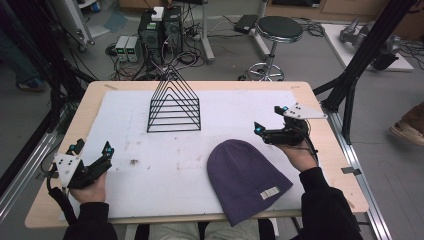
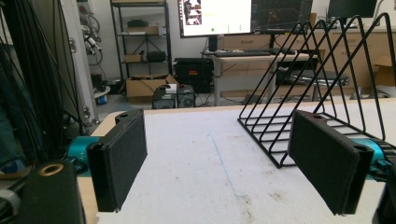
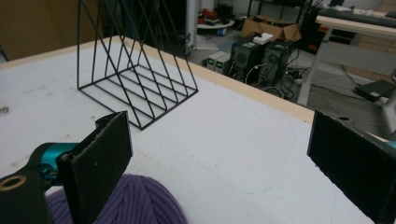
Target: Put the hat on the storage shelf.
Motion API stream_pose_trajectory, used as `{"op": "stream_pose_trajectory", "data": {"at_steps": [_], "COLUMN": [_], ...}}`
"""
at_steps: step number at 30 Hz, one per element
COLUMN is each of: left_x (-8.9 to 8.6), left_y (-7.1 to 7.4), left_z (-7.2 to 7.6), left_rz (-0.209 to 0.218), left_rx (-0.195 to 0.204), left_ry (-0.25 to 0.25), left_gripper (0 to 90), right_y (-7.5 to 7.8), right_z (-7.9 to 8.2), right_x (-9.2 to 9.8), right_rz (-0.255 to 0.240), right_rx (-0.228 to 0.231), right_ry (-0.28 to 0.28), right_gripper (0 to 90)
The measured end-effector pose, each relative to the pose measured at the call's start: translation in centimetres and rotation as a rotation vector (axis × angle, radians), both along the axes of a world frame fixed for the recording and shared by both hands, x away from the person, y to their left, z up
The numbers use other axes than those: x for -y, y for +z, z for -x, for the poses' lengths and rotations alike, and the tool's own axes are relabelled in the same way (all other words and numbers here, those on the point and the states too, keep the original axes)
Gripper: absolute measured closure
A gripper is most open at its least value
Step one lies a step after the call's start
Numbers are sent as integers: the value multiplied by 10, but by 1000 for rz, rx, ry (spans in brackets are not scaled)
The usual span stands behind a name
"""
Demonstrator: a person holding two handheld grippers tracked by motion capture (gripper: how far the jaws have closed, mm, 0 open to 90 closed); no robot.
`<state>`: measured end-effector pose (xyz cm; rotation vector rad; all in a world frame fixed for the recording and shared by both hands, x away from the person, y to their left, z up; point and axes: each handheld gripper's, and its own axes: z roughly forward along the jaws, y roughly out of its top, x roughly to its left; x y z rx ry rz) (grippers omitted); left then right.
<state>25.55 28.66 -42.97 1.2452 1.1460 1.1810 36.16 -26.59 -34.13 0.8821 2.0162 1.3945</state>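
high view, bottom centre: a purple knit beanie (image 1: pixel 247 180) lies flat on the white mat (image 1: pixel 165 170) over the bench (image 1: pixel 95 92), its crown toward the middle of the frame. at lower left the left hand-held gripper (image 1: pixel 91 148) has its jaws spread wide, holding nothing. at right of centre the right hand-held gripper (image 1: pixel 268 117) is likewise wide open and empty, just beyond the beanie. farther up, a black wire rack (image 1: pixel 174 107) stands upright.
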Motion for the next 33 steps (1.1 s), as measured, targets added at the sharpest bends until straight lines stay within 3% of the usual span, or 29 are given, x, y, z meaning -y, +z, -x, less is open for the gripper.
{"op": "stream_pose_trajectory", "data": {"at_steps": [6,7,9,15,18,21,23,26,33], "left_x": [0,1,0,0,0,-1,0,-1,0], "left_y": [0,0,0,0,0,0,0,0,0], "left_z": [-1,-1,-1,-1,-1,-1,-2,-2,-2], "left_rz": [0,1,0,2,3,3,4,5,4], "left_rx": [0,1,1,1,1,2,1,-7,-4], "left_ry": [-3,-3,-4,-2,-2,-3,-4,-8,-13], "left_gripper": [199,198,199,199,198,198,198,194,194], "right_y": [1,1,1,-1,-3,-7,-10,-14,-29], "right_z": [-8,-12,-14,-25,-28,-31,-33,-33,-45], "right_x": [-15,-20,-22,-42,-46,-52,-60,-65,-79], "right_rz": [67,101,115,224,239,288,337,367,473], "right_rx": [-51,-61,-66,-108,-118,-162,-218,-241,-296], "right_ry": [61,77,86,143,165,205,260,290,304], "right_gripper": [58,58,58,58,58,58,59,60,61]}}
